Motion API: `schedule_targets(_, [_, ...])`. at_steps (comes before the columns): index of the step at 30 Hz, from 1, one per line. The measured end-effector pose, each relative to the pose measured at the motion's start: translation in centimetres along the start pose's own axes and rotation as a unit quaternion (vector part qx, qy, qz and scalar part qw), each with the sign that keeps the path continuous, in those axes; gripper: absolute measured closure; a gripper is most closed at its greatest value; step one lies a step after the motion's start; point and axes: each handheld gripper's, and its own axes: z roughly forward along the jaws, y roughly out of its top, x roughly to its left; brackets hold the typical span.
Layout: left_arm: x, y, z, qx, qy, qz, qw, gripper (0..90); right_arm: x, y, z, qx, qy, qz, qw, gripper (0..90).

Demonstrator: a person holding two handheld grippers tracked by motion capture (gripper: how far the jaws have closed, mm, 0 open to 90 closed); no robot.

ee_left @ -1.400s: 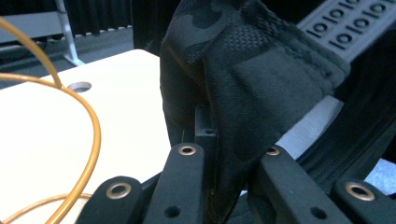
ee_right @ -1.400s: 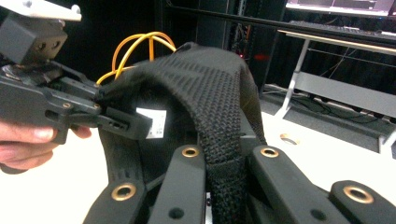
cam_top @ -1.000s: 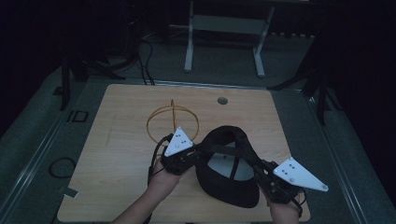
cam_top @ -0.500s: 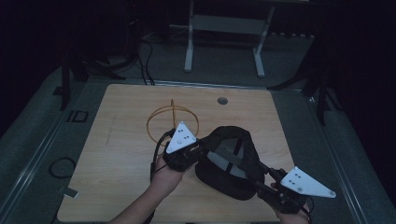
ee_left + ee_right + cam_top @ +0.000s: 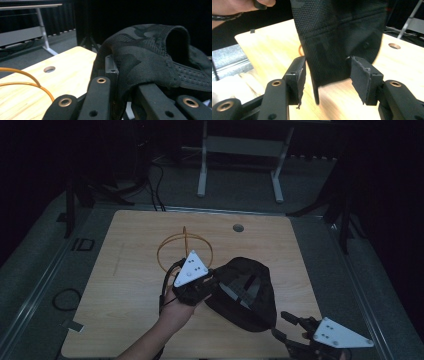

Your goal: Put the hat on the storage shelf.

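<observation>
Holding the cap (image 5: pixel 245 292) clear of the table (image 5: pixel 130 250), left hand-held gripper (image 5: pixel 200 287) clamps its rim; right hand-held gripper (image 5: pixel 325 75), jaws apart, straddles the brim hanging between them, presumably ready to grip.

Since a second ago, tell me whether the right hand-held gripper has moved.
Yes. The right hand-held gripper has pulled back toward the person and off the black cap, now near the table front edge, jaws open.
</observation>
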Motion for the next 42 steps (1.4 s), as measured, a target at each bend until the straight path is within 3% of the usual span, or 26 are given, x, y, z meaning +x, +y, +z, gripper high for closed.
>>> schedule_targets(1, [0.1,0.0,-0.1,0.0,-0.008,0.0,1.0,88.2,-0.3,-0.1,-0.7,-0.007,0.004,0.002,1.0,46.1])
schedule_targets(2, [0.1,0.0,-0.2,-0.004,-0.019,0.005,0.9998,88.2,-1.0,0.0,-1.6,-0.014,-0.011,-0.002,0.9998,46.1])
schedule_targets(3, [0.1,0.0,-0.2,-0.004,-0.019,0.005,0.9998,88.2,-1.0,0.0,-1.6,-0.014,-0.011,-0.002,0.9998,46.1])
schedule_targets(4, [0.0,0.0,-0.2,-0.005,-0.031,0.016,0.9994,88.2,-1.8,0.1,-2.2,-0.02,-0.032,-0.002,0.9993,46.1])
schedule_targets(5, [0.0,0.0,-0.2,-0.005,-0.031,0.016,0.9994,88.2,-1.8,0.1,-2.2,-0.02,-0.032,-0.002,0.9993,46.1])
schedule_targets(6, [0.0,0.0,-0.3,-0.006,-0.047,0.02,0.9987,88.2,-2.7,0.3,-2.5,-0.025,-0.04,-0.001,0.9989,46.2])
schedule_targets(7, [0.0,0.0,-0.3,-0.006,-0.047,0.02,0.9987,88.1,-2.7,0.3,-2.5,-0.025,-0.04,-0.001,0.9989,46.2])
schedule_targets(8, [-0.1,0.0,-0.4,-0.005,-0.056,0.024,0.9981,88.1,-3.4,0.5,-2.6,-0.023,-0.045,-0.017,0.9986,46.2])
schedule_targets(11, [-0.1,-0.1,-0.8,-0.008,-0.094,0.035,0.9949,88.1,-3.9,0.9,-2.3,-0.017,-0.043,-0.029,0.9985,46.4])
schedule_targets(12, [-0.3,0.0,-1.1,-0.01,-0.103,0.038,0.9939,88.1,-4.1,1.4,-1.9,-0.014,-0.036,-0.045,0.9982,48.8])
schedule_targets(13, [-0.3,0.0,-1.1,-0.01,-0.103,0.038,0.9939,88.1,-4.1,1.4,-1.9,-0.014,-0.036,-0.045,0.9982,48.8])
schedule_targets(14, [-0.3,0.0,-1.4,-0.013,-0.117,0.04,0.9922,88.1,-4.2,2.1,-1.5,-0.016,-0.016,-0.055,0.9983,48.6])
schedule_targets(15, [-0.3,0.0,-1.4,-0.013,-0.117,0.04,0.9922,88.1,-4.2,2.1,-1.5,-0.016,-0.016,-0.055,0.9983,48.6])
schedule_targets(17, [-0.1,0.0,-1.7,-0.021,-0.145,0.039,0.9885,88.1,-4.0,2.7,-1.1,-0.022,0.01,-0.061,0.9978,48.2])
schedule_targets(18, [0.0,0.1,-1.8,-0.015,-0.157,0.045,0.9865,88.0,-3.7,3.4,-0.8,-0.027,0.025,-0.083,0.9959,47.8])
schedule_targets(19, [0.0,0.1,-1.8,-0.015,-0.157,0.045,0.9865,88.1,-3.7,3.4,-0.8,-0.027,0.025,-0.083,0.9959,47.8])
schedule_targets(20, [0.1,0.0,-1.9,-0.015,-0.168,0.051,0.9844,88.1,-3.4,4.1,-0.4,-0.034,0.045,-0.099,0.9935,47.6])
schedule_targets(22, [0.1,0.0,-1.9,-0.015,-0.168,0.051,0.9844,88.1,-3.4,4.3,-0.3,-0.036,0.051,-0.102,0.9928,47.6])
schedule_targets(23, [0.1,-0.1,-1.8,-0.01,-0.177,0.058,0.9824,88.1,-3.4,4.3,-0.3,-0.036,0.051,-0.102,0.9928,47.6])
schedule_targets(24, [0.1,-0.2,-1.7,-0.007,-0.183,0.058,0.9814,88.1,-3.3,5.1,0.4,-0.042,0.083,-0.111,0.9895,47.6])
schedule_targets(26, [0.2,-0.3,-1.7,-0.007,-0.187,0.059,0.9806,88.1,-3.2,5.5,1.0,-0.042,0.098,-0.124,0.9866,47.7])
schedule_targets(31, [0.4,-0.4,-1.6,-0.006,-0.183,0.057,0.9814,88.1,-2.9,6.1,2.1,-0.04,0.126,-0.141,0.9811,56.3])
schedule_targets(34, [0.5,-0.4,-1.5,-0.003,-0.178,0.06,0.9822,88.0,-2.7,6.1,2.5,-0.035,0.129,-0.151,0.9794,67.8])
schedule_targets(38, [0.7,-0.3,-1.5,0.002,-0.163,0.06,0.9848,87.9,-2.4,6.0,2.8,-0.027,0.122,-0.157,0.9798,87.2])
schedule_targets(41, [0.8,-0.3,-1.3,0.005,-0.149,0.061,0.9869,87.7,-2.4,6.1,2.8,-0.023,0.124,-0.149,0.9808,88.4])
schedule_targets(42, [1.0,-0.4,-1.2,0.01,-0.14,0.061,0.9883,87.5,-2.7,6.3,2.6,-0.033,0.127,-0.135,0.9822,88.8])
